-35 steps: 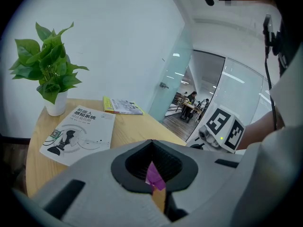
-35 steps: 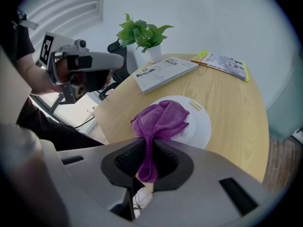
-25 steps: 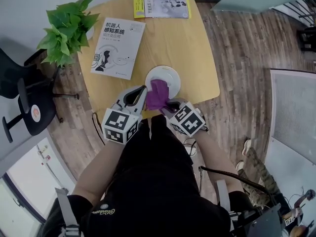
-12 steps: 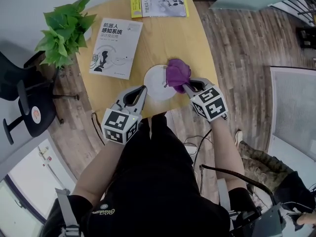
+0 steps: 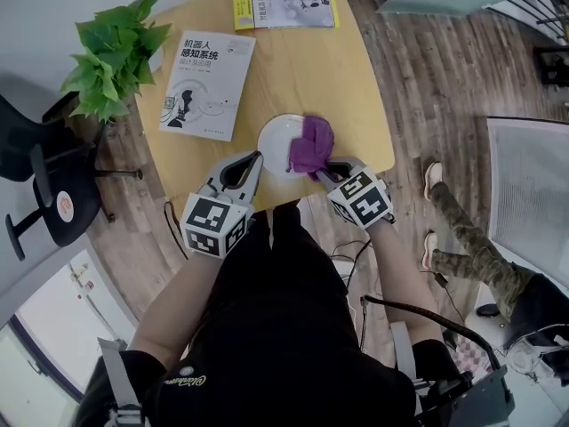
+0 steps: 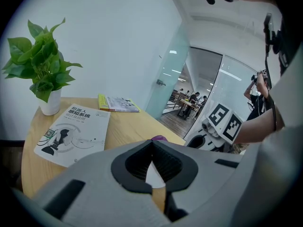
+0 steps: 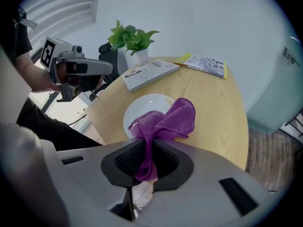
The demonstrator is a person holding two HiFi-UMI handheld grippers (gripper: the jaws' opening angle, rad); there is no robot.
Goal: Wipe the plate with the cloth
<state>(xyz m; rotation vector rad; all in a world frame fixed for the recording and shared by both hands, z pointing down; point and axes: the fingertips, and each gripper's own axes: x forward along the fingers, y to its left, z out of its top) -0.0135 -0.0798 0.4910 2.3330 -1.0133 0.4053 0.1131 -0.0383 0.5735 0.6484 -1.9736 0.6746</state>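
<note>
A white plate (image 5: 274,136) sits on the round wooden table (image 5: 356,87) near its front edge. A purple cloth (image 5: 311,144) lies bunched over the plate's right side, and my right gripper (image 5: 331,167) is shut on its near end. In the right gripper view the cloth (image 7: 171,119) runs from between the jaws of my right gripper (image 7: 150,144) out over the plate (image 7: 142,107). My left gripper (image 5: 253,160) is shut with nothing in it, at the table's edge just left of the plate. The left gripper view shows my left gripper (image 6: 152,144) and a bit of the cloth (image 6: 159,138).
A white book (image 5: 207,85) lies left of the plate, and a yellow-edged booklet (image 5: 284,0) lies at the far edge. A potted plant (image 5: 111,52) stands at the table's left. A black chair (image 5: 44,185) is on the left, and a person's legs (image 5: 462,229) are on the floor at right.
My right gripper swept the cloth from the plate's near edge out to its right rim, then drew back a little toward me. My left gripper has stayed where it was.
</note>
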